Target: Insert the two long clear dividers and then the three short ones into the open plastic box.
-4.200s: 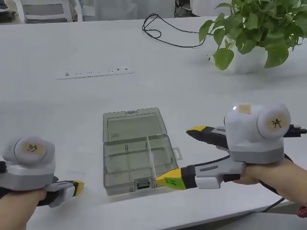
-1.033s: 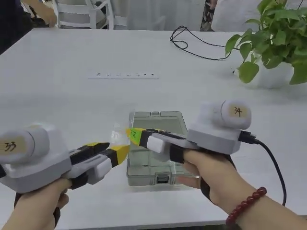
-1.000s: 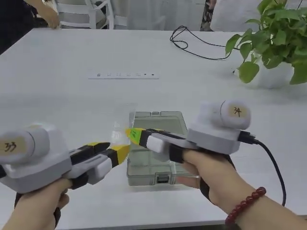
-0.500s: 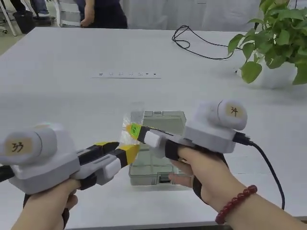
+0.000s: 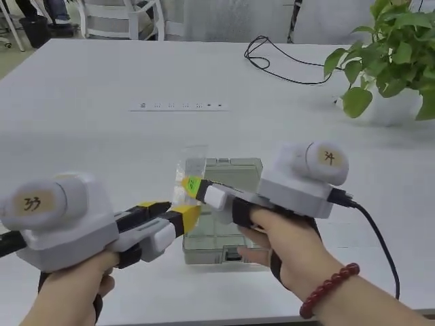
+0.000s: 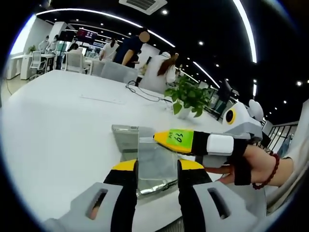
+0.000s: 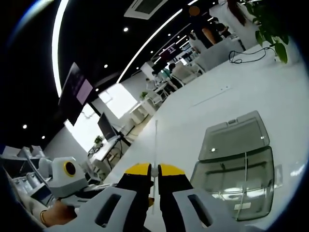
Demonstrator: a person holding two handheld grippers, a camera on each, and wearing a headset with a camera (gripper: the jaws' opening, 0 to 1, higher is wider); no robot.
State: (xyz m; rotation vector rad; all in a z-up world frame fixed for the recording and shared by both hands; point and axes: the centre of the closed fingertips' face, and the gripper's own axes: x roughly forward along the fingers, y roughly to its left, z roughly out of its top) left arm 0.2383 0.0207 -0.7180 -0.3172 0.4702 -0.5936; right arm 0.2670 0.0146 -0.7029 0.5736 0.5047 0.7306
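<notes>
The open clear plastic box (image 5: 234, 168) lies on the white table just beyond both grippers, lid flat behind it; in the right gripper view the box (image 7: 236, 169) has one clear divider standing inside. My right gripper (image 5: 192, 185) is shut on a clear divider (image 5: 194, 163), held upright in the air left of the box. That divider (image 7: 155, 140) runs edge-on as a thin line from the right gripper (image 7: 154, 170). My left gripper (image 5: 173, 212) is open, and the divider (image 6: 154, 157) hangs between the tips of the left gripper (image 6: 159, 165) without clear contact.
A white power strip (image 5: 178, 105) lies farther back on the table. A black cable (image 5: 285, 64) and a potted plant (image 5: 394, 47) are at the far right. Chairs (image 5: 115, 17) stand beyond the far edge. The table's front edge runs close under my hands.
The left gripper has edged up and right toward the held divider. The right gripper keeps its hold and has barely moved. Earlier still, the right gripper was open beside the box.
</notes>
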